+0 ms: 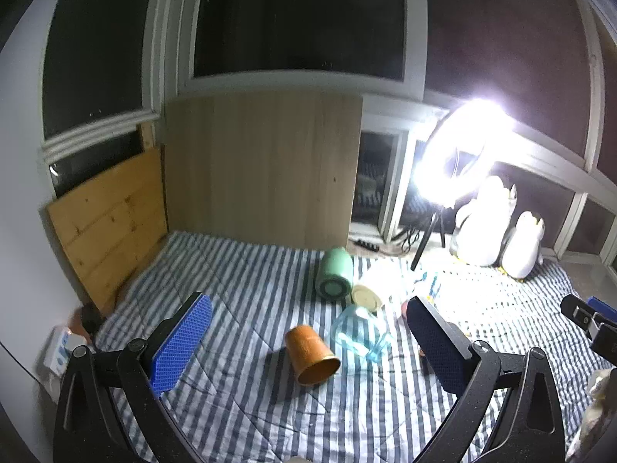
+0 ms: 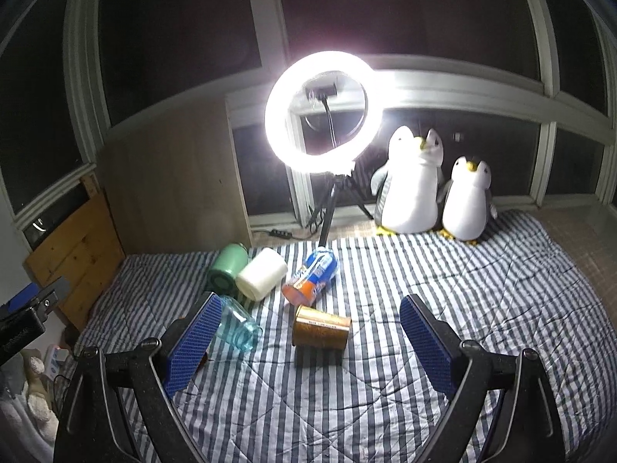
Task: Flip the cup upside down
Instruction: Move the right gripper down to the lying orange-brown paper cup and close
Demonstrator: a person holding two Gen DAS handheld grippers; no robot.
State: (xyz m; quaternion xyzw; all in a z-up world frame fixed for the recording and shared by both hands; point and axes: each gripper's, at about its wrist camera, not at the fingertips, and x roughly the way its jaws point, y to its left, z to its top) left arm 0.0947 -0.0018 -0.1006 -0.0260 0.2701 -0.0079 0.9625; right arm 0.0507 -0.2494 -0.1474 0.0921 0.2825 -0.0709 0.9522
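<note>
Left wrist view: left gripper [image 1: 308, 341] spread wide, holding nothing, blue pads [image 1: 181, 347] well apart. Orange cup [image 1: 311, 355] on its side on the striped quilt [image 1: 239, 285], between the fingers and just ahead, mouth toward the camera. Clear blue glass [image 1: 360, 333] on its side, touching or just beside the cup toward the right finger. Beyond: green cup [image 1: 334, 279] and cream cup [image 1: 366, 298], both lying down. Right wrist view: right gripper [image 2: 310, 343] likewise spread and empty; the orange cup [image 2: 321, 332] lies crosswise between its fingers, the glass [image 2: 238, 326] just beside the left finger. Farther: printed can [image 2: 310, 281], ring light [image 2: 323, 110], two penguins [image 2: 432, 185].
</note>
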